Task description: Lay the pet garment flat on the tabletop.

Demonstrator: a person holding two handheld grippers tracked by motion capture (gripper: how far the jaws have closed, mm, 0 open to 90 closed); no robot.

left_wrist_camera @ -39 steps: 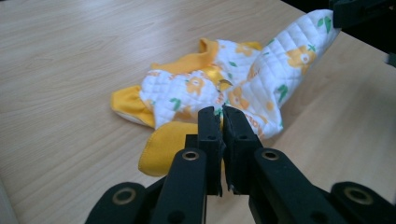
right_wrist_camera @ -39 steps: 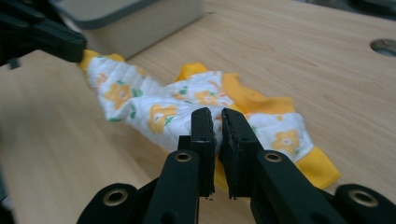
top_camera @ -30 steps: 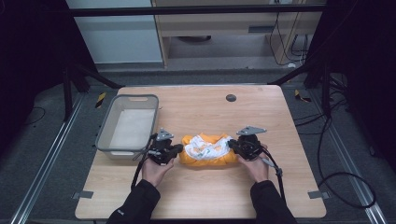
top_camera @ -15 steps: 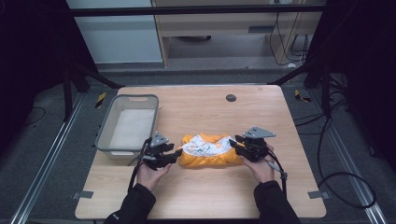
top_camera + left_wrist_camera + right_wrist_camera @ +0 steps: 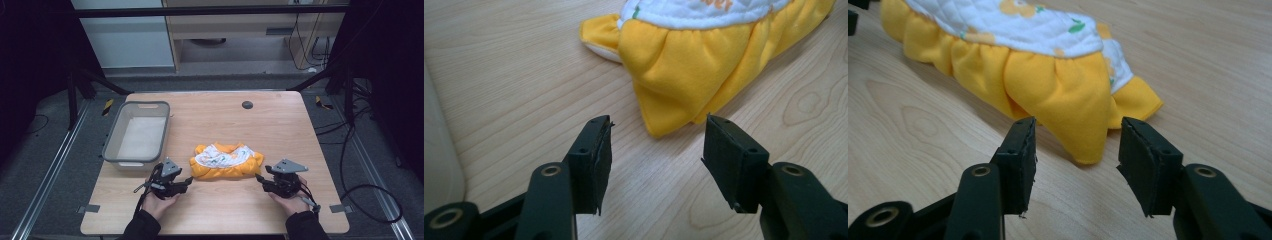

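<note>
High view. Wooden table [image 5: 220,117], light grain, a small dark round fitting [image 5: 247,104] near its far edge. Grey plastic bin [image 5: 111,150] at the left side of the top, pale inside. Garment [image 5: 227,161]: bunched yellow cloth with a white printed quilted panel, lying flat on the table near the middle, to the right of the bin and apart from it. Left gripper [image 5: 189,179], held in a person's hand at the near edge, jaws pointing right toward the garment's left end, just short of it. Right gripper [image 5: 259,177], held in the other hand, jaws pointing left toward the garment's right end, just beside it. Neither lifts the cloth.

Left gripper view. Left gripper [image 5: 656,145]: two black jaws standing well apart, having just been opening; bare table between them. A yellow ruffled corner of the garment [image 5: 684,70] lies just ahead of the gap, not pressed by either pad. Edge of the bin [image 5: 439,165] at the left.

Right gripper view. Right gripper [image 5: 1076,145]: jaws likewise parted, having just been opening. A yellow fold of the garment [image 5: 1068,95] hangs down to the mouth of the gap; the pads do not press on it. White flowered panel above the yellow frill.
</note>
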